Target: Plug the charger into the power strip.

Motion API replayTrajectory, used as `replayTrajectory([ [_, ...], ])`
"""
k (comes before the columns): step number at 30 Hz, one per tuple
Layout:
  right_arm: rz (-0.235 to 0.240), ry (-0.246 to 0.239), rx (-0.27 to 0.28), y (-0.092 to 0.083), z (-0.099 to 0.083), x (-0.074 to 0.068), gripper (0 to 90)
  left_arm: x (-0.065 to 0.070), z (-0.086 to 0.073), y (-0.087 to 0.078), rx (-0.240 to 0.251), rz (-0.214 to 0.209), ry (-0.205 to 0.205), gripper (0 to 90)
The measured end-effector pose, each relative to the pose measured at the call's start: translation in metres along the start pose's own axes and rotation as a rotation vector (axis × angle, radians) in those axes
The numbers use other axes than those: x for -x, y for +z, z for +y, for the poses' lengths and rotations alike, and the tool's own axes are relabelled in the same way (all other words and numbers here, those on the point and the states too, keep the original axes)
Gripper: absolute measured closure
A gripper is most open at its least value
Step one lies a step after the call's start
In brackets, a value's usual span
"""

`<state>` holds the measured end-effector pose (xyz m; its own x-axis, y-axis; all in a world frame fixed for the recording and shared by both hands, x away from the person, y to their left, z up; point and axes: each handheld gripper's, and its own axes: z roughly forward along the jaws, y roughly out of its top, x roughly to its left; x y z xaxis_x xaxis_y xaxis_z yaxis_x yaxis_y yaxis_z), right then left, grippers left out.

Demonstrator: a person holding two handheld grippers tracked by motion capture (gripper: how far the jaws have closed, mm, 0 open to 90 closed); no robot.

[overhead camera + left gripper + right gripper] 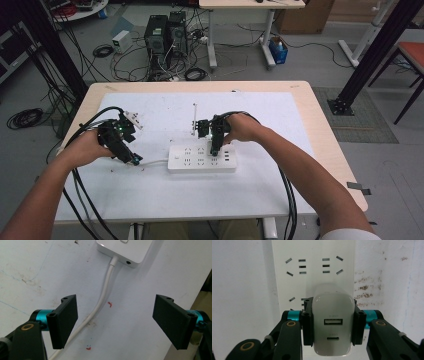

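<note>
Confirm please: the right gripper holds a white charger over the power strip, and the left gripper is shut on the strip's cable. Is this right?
Not quite. The left gripper is open: in the left gripper view its jaws stand wide apart, with the cable lying between them untouched. The right gripper does hold the white charger over the power strip.

Left forearm entering from lower left of the high view, hand wrapped around the black two-jaw left gripper [134, 160], tilted down toward frame centre, jaws spread wide apart. Right forearm reaching in from lower right, black right gripper [333, 325] pointed steeply downward, jaws clamped on a white charger.
</note>
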<state>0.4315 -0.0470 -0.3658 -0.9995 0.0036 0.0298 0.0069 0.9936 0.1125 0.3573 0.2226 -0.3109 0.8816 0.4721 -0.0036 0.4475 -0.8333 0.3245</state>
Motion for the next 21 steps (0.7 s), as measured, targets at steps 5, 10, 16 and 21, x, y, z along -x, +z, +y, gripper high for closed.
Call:
replayTrajectory([
  [5, -0.055, -0.025, -0.010, 0.001, 0.001, -0.010, 62.8, 0.000, 0.001, 0.002, -0.001, -0.003, 0.005, 20.4],
  [10, -0.078, -0.023, 0.005, 0.001, -0.001, -0.013, 62.8, -0.001, 0.001, 0.001, 0.006, -0.002, 0.008, 20.4],
  [16, -0.053, 0.045, 0.014, 0.001, 0.000, -0.009, 62.7, 0.001, 0.005, 0.005, 0.007, -0.006, 0.010, 20.4],
  [21, -0.112, -0.004, 0.009, 0.003, 0.000, -0.018, 62.8, 0.002, 0.007, 0.006, 0.011, -0.010, 0.021, 20.4],
])
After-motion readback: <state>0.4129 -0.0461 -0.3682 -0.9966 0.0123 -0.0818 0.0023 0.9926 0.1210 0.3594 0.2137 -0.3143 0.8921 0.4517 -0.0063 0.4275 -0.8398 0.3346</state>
